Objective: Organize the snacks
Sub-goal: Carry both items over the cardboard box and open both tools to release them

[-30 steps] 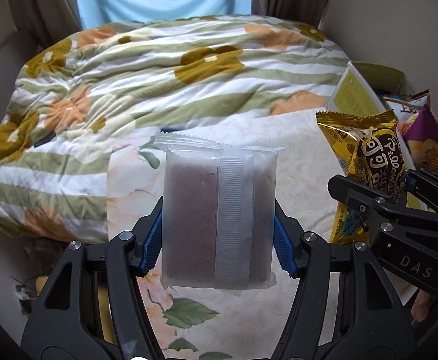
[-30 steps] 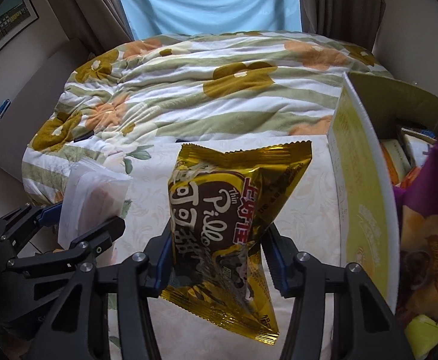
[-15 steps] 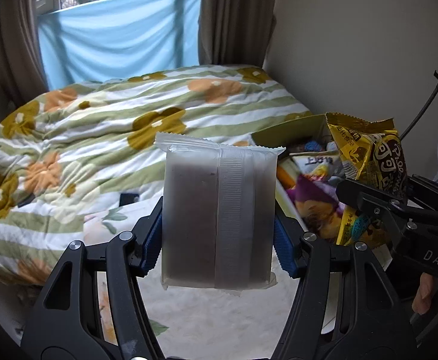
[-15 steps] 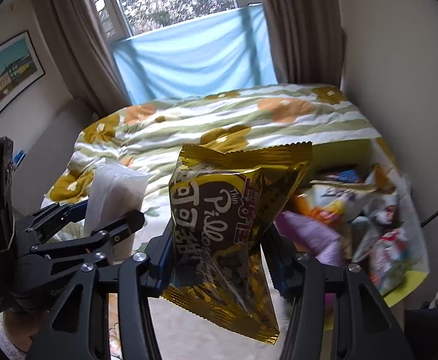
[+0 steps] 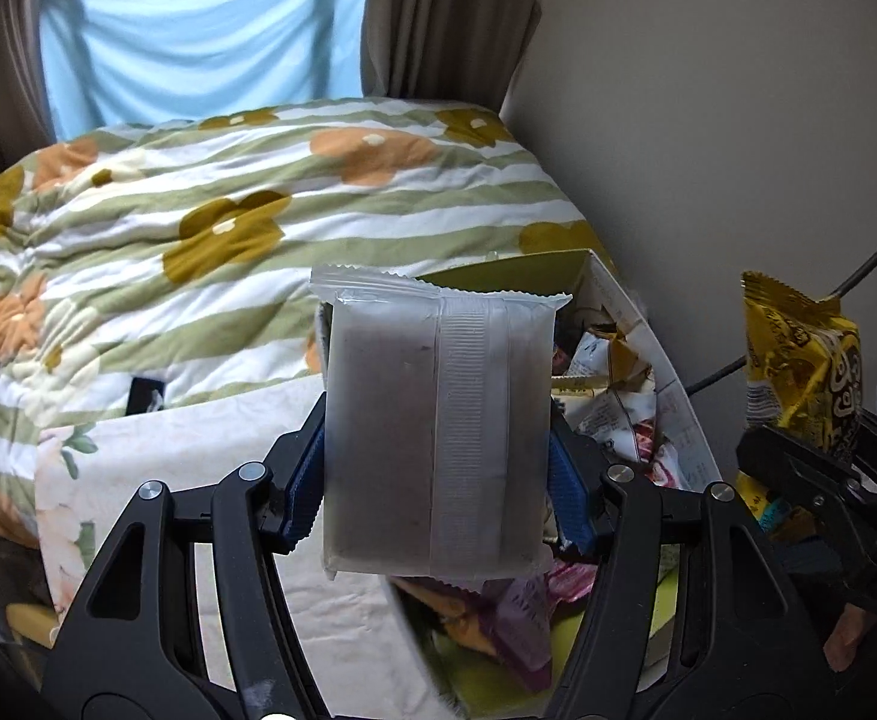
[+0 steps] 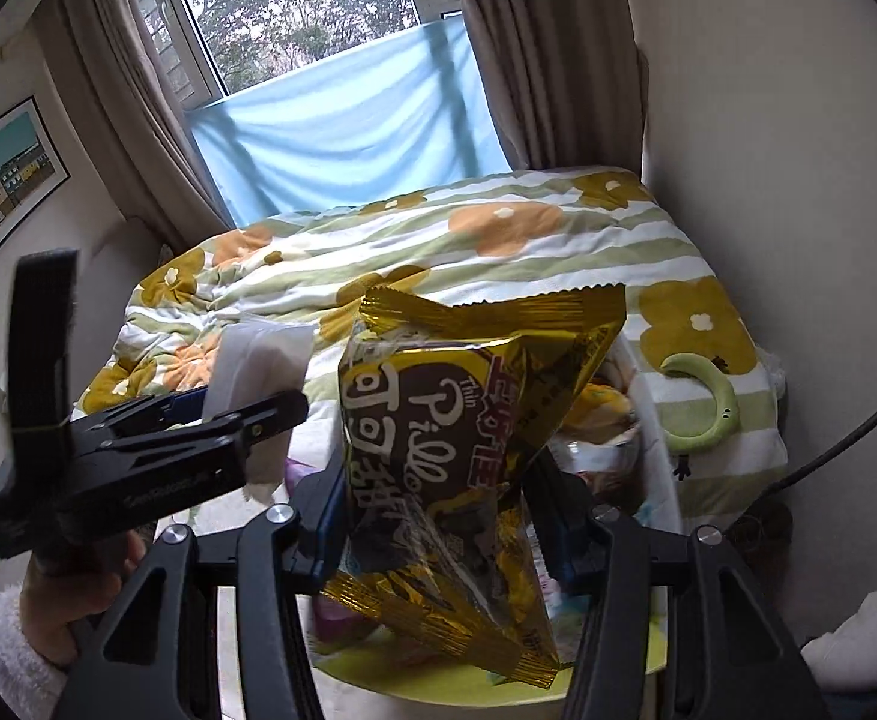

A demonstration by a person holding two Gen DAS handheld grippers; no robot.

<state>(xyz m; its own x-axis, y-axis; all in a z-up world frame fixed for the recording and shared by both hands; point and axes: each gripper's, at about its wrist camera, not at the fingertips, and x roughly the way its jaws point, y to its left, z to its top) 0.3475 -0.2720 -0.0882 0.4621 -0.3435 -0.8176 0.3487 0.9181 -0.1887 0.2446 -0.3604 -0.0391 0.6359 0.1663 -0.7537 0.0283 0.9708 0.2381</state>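
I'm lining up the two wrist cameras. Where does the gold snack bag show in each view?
Left wrist: the gold snack bag is at the far right edge, clamped in the right gripper.
Right wrist: it fills the centre, upright between that gripper's fingers.
Shared landmark: the yellow snack box, behind and below the bag in both views, beside the floral quilt.
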